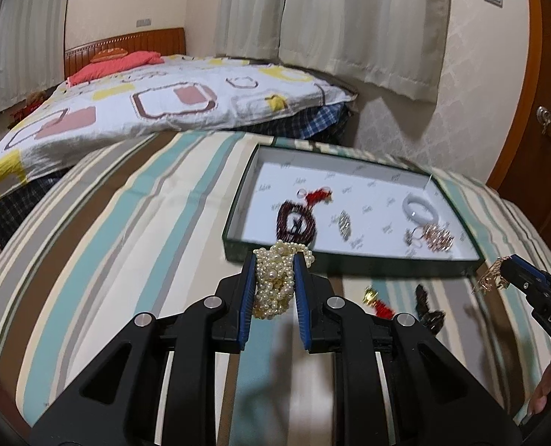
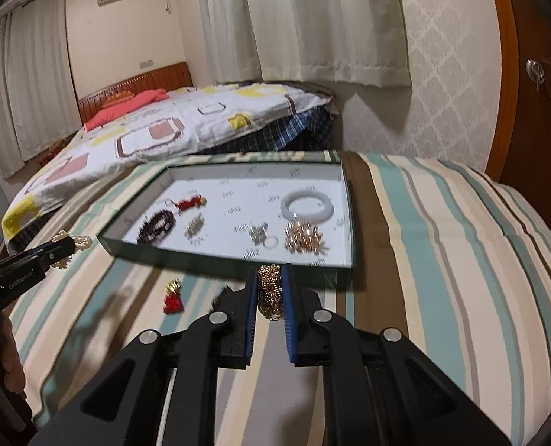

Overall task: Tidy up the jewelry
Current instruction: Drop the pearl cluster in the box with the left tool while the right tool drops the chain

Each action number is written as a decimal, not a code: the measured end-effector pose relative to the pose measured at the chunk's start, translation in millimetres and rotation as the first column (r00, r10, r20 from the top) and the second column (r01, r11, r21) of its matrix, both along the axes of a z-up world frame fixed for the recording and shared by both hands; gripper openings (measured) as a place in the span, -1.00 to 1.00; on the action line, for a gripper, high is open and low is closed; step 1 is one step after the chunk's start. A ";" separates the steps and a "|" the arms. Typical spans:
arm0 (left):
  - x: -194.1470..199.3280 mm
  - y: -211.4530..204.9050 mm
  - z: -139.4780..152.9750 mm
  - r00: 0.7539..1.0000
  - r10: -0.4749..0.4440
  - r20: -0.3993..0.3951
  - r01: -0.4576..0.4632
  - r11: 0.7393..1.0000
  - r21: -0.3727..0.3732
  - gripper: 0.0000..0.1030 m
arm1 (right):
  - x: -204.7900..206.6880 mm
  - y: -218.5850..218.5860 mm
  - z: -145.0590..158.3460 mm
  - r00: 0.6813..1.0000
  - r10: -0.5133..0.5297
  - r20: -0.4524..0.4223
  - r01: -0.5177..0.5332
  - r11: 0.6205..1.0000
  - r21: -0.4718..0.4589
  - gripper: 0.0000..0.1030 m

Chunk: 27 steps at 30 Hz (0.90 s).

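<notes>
My left gripper is shut on a bunched pearl necklace, held above the striped cloth just short of the green box. My right gripper is shut on a gold chain, near the box's front wall. Inside the white-lined box lie a dark bead bracelet, a red tassel charm, a white bangle, a rose-gold piece, a small gold clip and a silver ring piece. The right gripper shows at the left wrist view's right edge.
On the striped cloth in front of the box lie a red and gold charm and a dark piece. A bed with a patterned quilt stands behind. Curtains and a wooden door lie beyond. A hand holds the left gripper's handle.
</notes>
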<state>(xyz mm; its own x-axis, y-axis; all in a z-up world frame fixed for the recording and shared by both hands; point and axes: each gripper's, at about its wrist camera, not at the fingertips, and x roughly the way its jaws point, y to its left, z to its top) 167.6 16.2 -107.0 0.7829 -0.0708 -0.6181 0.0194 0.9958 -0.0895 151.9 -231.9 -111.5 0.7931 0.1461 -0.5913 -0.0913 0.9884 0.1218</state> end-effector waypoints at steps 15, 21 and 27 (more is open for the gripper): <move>43.3 -31.6 56.3 0.989 -0.063 0.137 0.066 0.998 -0.019 -0.62 | 47.8 2.6 51.8 0.989 0.021 0.145 -0.025 0.999 0.022 -0.74; 84.3 -51.1 62.3 0.984 -0.087 0.152 0.090 0.996 -0.009 -0.62 | 79.5 6.5 57.2 0.987 0.024 0.161 -0.030 0.999 0.033 -0.74; 121.9 -69.1 49.0 0.986 -0.103 0.133 0.103 0.995 0.004 -0.62 | 109.6 14.2 47.2 0.988 0.033 0.150 -0.038 0.999 0.031 -0.74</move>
<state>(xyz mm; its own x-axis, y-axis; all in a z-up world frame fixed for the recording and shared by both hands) 289.5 -53.0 -58.0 0.8465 -0.1570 -0.5087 0.1340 0.9876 -0.0818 261.5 -217.8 -64.4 0.8664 0.1932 -0.4605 -0.1457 0.9798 0.1370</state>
